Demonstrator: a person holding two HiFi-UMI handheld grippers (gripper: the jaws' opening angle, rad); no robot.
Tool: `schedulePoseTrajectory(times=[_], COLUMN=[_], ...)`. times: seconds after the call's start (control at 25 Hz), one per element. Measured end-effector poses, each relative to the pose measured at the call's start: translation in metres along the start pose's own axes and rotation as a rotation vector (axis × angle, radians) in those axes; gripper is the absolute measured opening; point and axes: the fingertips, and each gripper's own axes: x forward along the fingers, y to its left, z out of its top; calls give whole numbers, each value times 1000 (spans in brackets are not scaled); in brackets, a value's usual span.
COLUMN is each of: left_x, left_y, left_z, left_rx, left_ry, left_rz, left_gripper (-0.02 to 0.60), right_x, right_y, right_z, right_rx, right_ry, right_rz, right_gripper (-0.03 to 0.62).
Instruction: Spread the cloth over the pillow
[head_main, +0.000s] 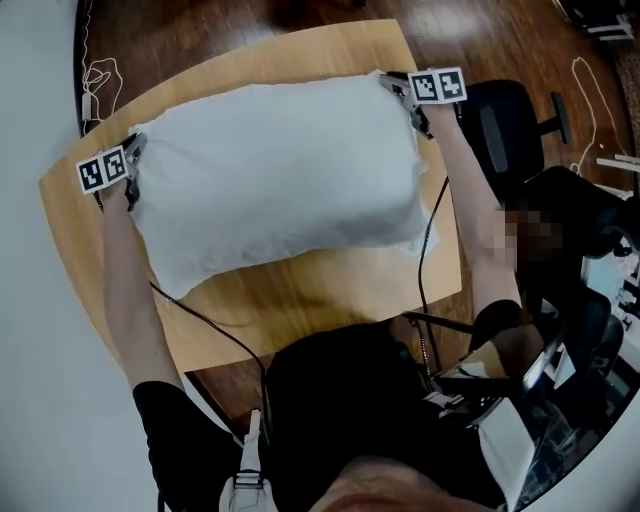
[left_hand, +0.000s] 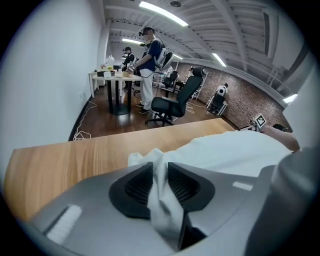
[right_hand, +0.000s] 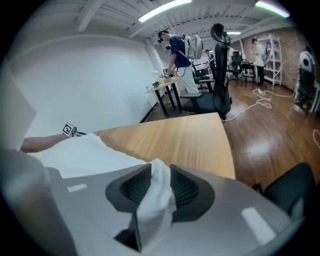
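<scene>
Now my left gripper (left_hand: 159, 181) and right gripper (right_hand: 160, 189) each pinch a cloth (head_main: 280, 170) corner by the table's (head_main: 300, 290) far edge, its length spanning between them.

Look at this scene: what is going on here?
A person stands at a wooden table with tongs in each hand. The left tongs and the right tongs each pinch a corner of a white cloth, which is held out between them. The cloth lies over a plump shape on the table, presumably the pillow, hidden beneath. It looks close to fully spread.
</scene>
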Motion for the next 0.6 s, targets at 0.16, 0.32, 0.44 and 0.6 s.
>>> schedulePoseTrajectory(times=[0.16,0.32,0.44,0.6], left_x=[-23,-100,-161,-135], left_y=[32,63,-21,-98], left_z=[-4,-14,-24,-134], left_rx=[-73,-119,35,41], left_ry=[-69,-228,-395,-258], left_rz=[67,78,-198,-328], left_gripper=[196,177,46,13], right_x=[-42,-126,-173,-164], right_y=[-30,20,100,169], right_z=[1,-4,-41,-118], right_rx=[-3,10,-48,-131], right_ry=[-107,-320,-394,-262], right_rz=[-135,-45,99,168], right_gripper=[138,137,101,102])
